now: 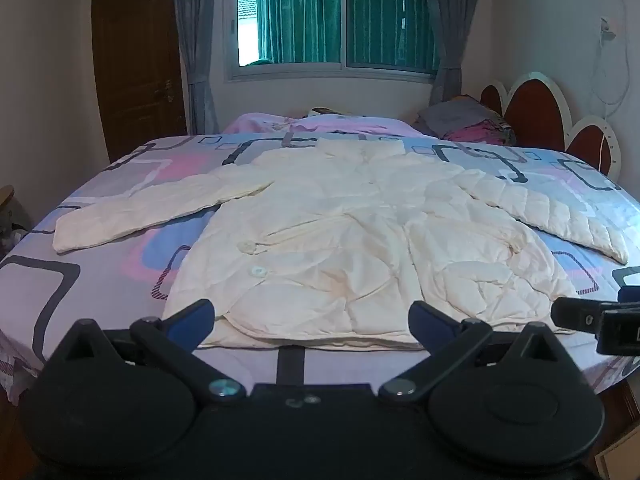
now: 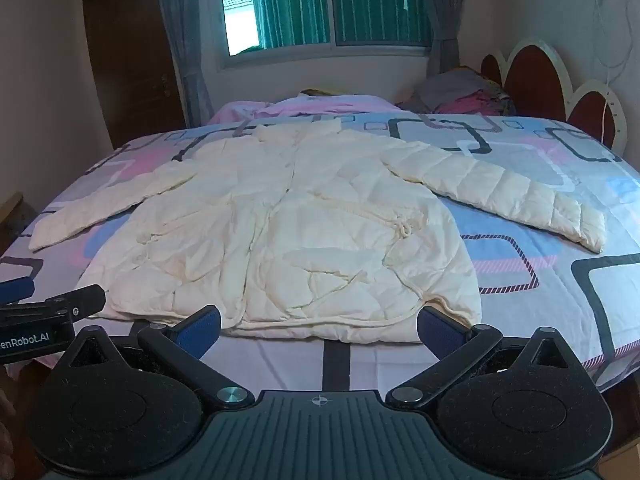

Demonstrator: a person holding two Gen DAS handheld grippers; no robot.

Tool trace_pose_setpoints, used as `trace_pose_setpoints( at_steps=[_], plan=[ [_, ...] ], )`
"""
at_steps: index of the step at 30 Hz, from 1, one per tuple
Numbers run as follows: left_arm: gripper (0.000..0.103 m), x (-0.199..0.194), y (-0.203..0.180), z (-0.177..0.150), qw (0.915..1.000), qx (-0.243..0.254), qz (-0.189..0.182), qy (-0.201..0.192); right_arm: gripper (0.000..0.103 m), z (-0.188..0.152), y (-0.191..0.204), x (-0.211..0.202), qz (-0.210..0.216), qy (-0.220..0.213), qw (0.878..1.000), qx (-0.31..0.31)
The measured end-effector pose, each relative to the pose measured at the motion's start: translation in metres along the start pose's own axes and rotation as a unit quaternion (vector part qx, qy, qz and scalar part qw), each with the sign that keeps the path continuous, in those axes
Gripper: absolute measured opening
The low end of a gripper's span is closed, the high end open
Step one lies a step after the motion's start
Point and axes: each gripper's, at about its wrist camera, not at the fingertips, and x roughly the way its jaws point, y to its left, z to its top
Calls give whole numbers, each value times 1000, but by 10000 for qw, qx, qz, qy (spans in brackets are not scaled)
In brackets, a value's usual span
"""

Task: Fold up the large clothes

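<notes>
A cream quilted puffer jacket (image 1: 340, 240) lies flat and face up on the bed, collar toward the window, both sleeves spread out to the sides. It also shows in the right wrist view (image 2: 288, 236). My left gripper (image 1: 312, 316) is open and empty, held just before the jacket's hem near the bed's front edge. My right gripper (image 2: 320, 324) is open and empty, likewise at the hem. The right gripper's side shows at the right edge of the left wrist view (image 1: 592, 316); the left one shows at the left edge of the right wrist view (image 2: 48, 312).
The bed (image 1: 60, 280) has a sheet with pink, blue and dark squares. Pillows and bundled clothes (image 1: 472, 124) lie by the red headboard (image 1: 532, 116) at the right. A window (image 1: 336, 20) and a brown door (image 1: 136, 64) are behind.
</notes>
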Motion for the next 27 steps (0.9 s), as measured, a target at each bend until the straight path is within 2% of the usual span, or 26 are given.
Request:
trace_pose_setpoints(
  at_steps=[27],
  plan=[
    [103, -2, 6, 0, 10000, 1, 19, 31, 103, 6, 5, -3, -13, -48, 10000, -14]
  ],
)
